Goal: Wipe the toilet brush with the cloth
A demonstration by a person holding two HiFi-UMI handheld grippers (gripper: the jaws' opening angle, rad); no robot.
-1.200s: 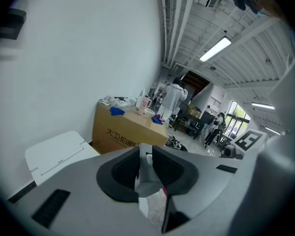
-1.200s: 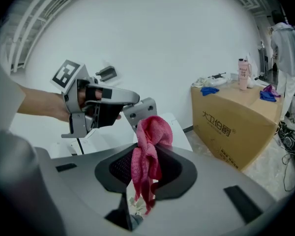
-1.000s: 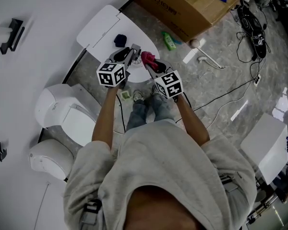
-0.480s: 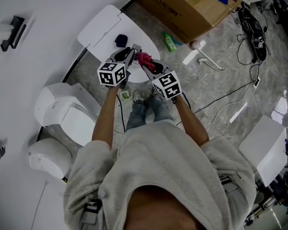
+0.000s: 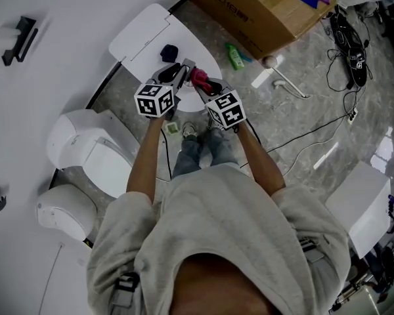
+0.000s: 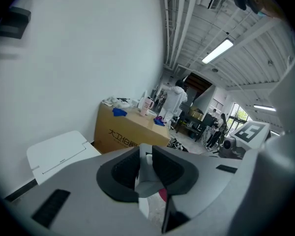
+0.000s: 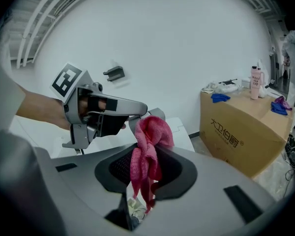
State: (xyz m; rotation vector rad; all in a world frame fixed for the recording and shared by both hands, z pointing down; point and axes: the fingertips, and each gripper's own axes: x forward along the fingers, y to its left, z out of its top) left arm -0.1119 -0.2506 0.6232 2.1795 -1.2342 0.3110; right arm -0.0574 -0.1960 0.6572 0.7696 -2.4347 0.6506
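Right gripper view: my right gripper is clamped on the pink cloth, bunched at frame centre. Just beyond, upper left, the left gripper pinches the toilet brush. Its grey end looks to be touching the cloth, and its long axis seemingly runs along those jaws, pointing toward the right gripper.

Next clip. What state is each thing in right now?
left tongs: shut on brush
right tongs: shut on cloth
brush: gripped in left tongs
cloth: bunched, ends hanging below right tongs
bottle: lying on its side
toilet: lid down
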